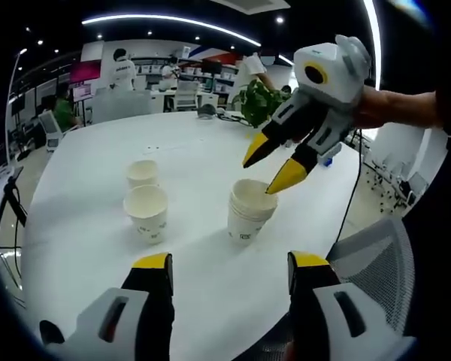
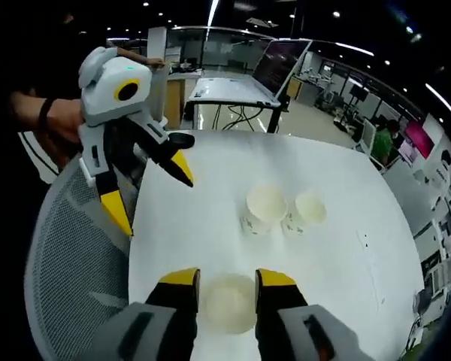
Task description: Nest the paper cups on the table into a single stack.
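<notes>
On the white table (image 1: 75, 248) stands a nested stack of paper cups (image 1: 248, 214), with two single cups (image 1: 146, 212) (image 1: 142, 173) upright to its left. My right gripper (image 1: 272, 164) hangs open just over the stack, its lower tip at the rim. In the right gripper view the stack (image 2: 229, 302) lies between and below that gripper's (image 2: 227, 278) spread jaws, and the two single cups (image 2: 265, 207) (image 2: 308, 207) stand farther out on the table (image 2: 203, 218). My left gripper (image 1: 231, 261) is open and holds nothing, near the table's edge; it (image 2: 150, 188) also shows from the right gripper view.
A grey mesh chair (image 1: 376, 256) (image 2: 68, 256) sits at the table's near edge by the stack. A potted plant (image 1: 259, 101) stands at the far rim. A laptop (image 2: 278, 64) rests on another table behind. A hand (image 1: 379, 105) holds the right gripper.
</notes>
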Available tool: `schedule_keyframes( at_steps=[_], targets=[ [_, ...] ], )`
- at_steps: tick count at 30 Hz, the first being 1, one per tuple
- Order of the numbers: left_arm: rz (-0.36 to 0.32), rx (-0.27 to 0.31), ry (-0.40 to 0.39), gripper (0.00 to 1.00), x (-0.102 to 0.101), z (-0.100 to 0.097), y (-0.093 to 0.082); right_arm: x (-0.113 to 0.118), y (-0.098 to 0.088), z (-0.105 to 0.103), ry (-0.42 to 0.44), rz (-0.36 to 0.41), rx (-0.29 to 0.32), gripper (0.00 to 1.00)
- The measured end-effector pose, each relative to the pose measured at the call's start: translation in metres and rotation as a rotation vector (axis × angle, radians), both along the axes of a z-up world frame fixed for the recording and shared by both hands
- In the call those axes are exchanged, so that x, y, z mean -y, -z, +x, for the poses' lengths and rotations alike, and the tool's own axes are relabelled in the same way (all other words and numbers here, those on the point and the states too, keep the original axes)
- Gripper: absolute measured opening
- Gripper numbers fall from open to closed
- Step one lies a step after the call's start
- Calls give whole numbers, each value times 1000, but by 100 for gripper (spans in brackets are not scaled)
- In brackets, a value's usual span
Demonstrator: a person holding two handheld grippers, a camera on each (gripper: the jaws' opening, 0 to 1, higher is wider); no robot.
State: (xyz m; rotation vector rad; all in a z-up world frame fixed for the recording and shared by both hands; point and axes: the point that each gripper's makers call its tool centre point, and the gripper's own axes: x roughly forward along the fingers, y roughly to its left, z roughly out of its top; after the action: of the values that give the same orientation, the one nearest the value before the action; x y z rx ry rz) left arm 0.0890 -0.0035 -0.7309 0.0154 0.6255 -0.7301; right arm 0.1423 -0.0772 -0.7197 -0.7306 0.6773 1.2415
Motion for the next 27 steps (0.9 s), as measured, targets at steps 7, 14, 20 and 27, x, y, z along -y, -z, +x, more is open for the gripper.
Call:
schedule_keyframes(
  at_steps=[7, 14, 20, 27],
  targets=[
    [4, 0, 2, 60, 0, -2, 0, -17, -8, 17, 48, 60, -3, 35],
    [9, 3, 6, 61, 2, -1, -2, -45, -10, 30, 60, 127, -33, 40],
    [5, 0, 3, 63, 3, 1, 0, -62, -1, 39, 34, 116, -34, 39],
    [3, -2, 0, 63, 2, 0, 1, -76, 27, 51, -8, 45, -32, 38]
  ],
)
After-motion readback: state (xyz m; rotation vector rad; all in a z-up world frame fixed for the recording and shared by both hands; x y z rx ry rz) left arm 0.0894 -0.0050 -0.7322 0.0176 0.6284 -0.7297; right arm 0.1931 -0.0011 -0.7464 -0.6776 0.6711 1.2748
